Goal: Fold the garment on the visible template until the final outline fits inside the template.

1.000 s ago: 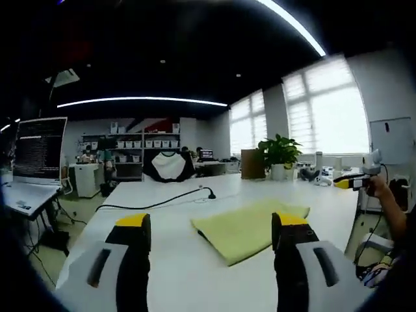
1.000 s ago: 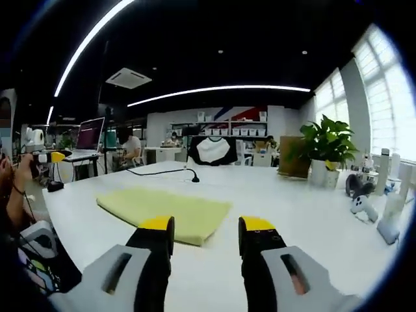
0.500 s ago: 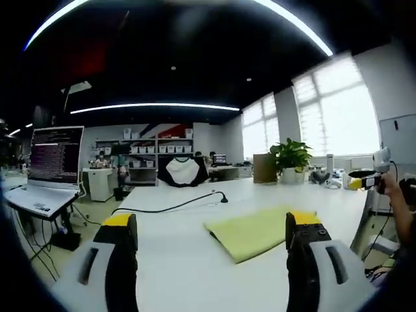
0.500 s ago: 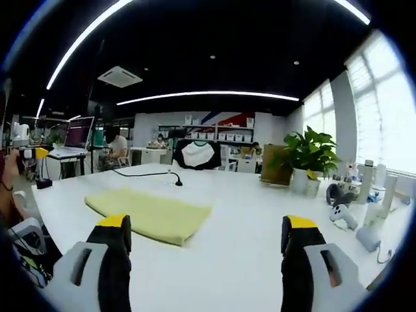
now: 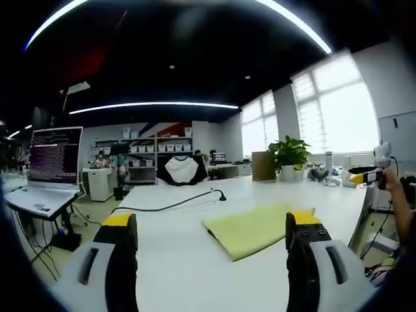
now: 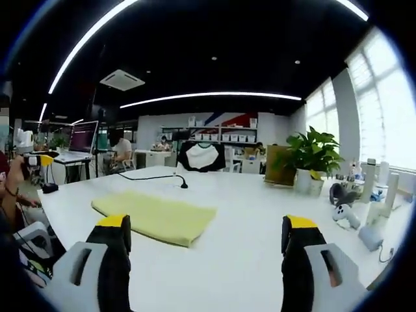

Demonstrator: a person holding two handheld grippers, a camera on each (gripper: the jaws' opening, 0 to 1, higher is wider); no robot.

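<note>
The yellow garment lies folded flat on the white table, both the left gripper and right gripper hovering wide and empty; risk: no template outline is discernible, so any re-grip could drag the fold askew.

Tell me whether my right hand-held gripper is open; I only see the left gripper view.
Observer: Open. In the right gripper view the right hand-held gripper has its jaws wide apart, with nothing between them.
Operator: Is it touching the garment?
Observer: No. The folded yellow garment lies flat on the white table, ahead and left of those jaws, apart from them.
Operator: And my left one, seen from there?
Observer: The left hand-held gripper sits in a hand beyond the table's left edge, off the garment.
</note>
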